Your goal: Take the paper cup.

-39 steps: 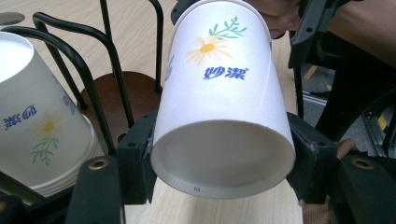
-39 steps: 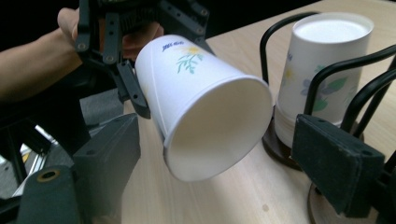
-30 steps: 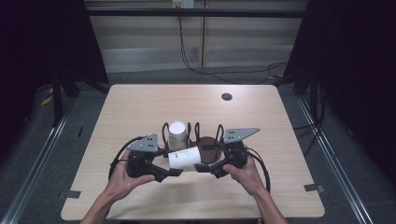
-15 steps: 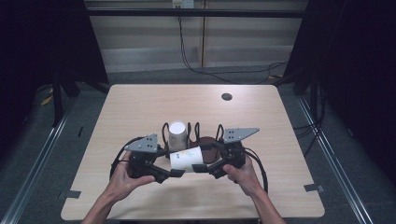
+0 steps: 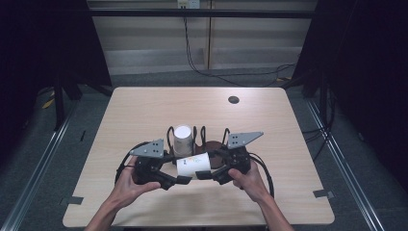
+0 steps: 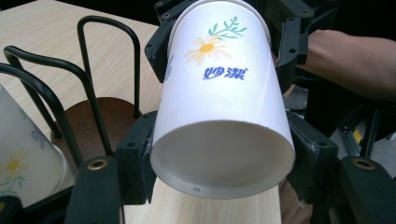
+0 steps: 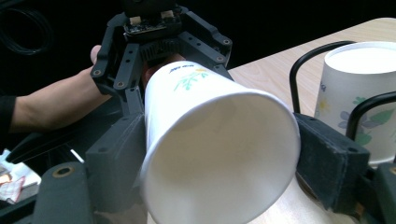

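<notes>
The left tool is clamped on the base end of a white paper cup that lies on its side between the two hands. The right tool meets it from the other side; its jaws have just been closing around the cup's open rim, and in the right gripper view its pads sit against the rim on both sides.

Under both tools lies the worktop, a pale wooden board with rounded corners, bare over most of its far half. Around it the room is dark: black curtains hang to the left and right of the tools, a pale wall panel runs along the far side, and cables trail down it onto the grey floor. Metal rails run along the floor on both sides of the worktop.

Just beyond the tools stands a black wire rack on a brown round base. A second cup stands in it, base up, just behind the left tool. Well beyond the right tool, near the far edge, is a small dark round hole.

The held cup bears a daisy print and blue lettering.
</notes>
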A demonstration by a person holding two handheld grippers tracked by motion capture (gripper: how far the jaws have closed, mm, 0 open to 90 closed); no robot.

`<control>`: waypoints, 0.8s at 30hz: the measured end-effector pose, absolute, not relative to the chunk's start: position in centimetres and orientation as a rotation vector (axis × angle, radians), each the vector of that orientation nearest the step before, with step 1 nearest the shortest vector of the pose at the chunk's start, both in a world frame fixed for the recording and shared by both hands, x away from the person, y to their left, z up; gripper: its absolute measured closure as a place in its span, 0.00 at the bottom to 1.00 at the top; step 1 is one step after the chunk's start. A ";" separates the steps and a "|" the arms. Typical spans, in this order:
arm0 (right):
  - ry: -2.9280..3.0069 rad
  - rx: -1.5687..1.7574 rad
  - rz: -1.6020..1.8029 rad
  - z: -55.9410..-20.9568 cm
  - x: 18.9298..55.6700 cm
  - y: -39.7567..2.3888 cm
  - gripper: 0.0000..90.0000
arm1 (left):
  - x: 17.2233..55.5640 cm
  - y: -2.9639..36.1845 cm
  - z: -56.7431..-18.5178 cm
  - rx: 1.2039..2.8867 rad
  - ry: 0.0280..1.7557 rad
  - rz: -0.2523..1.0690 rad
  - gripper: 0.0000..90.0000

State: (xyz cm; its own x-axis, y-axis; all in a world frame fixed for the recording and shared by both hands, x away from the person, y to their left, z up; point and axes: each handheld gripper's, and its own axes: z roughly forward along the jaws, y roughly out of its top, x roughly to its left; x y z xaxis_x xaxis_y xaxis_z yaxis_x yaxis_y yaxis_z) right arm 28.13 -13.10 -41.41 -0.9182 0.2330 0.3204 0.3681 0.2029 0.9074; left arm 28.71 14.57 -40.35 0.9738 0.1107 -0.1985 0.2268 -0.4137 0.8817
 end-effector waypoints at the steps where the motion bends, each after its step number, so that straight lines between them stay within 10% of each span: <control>1: -2.353 -0.583 -1.819 -41.3 28.1 -13.1 0.25 | 28.7 14.6 -40.3 1.999 0.238 -0.134 0.40; 24: -2.347 -0.606 -1.816 -41.0 28.5 -13.4 0.33 | 29.2 14.8 -40.9 2.029 0.319 -0.110 0.22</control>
State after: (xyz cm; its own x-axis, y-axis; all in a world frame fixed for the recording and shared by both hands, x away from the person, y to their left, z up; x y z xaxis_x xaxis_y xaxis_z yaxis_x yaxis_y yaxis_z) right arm 28.52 -13.42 -41.00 -0.9139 0.2414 0.3264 0.3766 0.2038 0.9037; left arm 29.18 14.83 -40.85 0.9605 0.1773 -0.2143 0.2716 -0.4321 0.8599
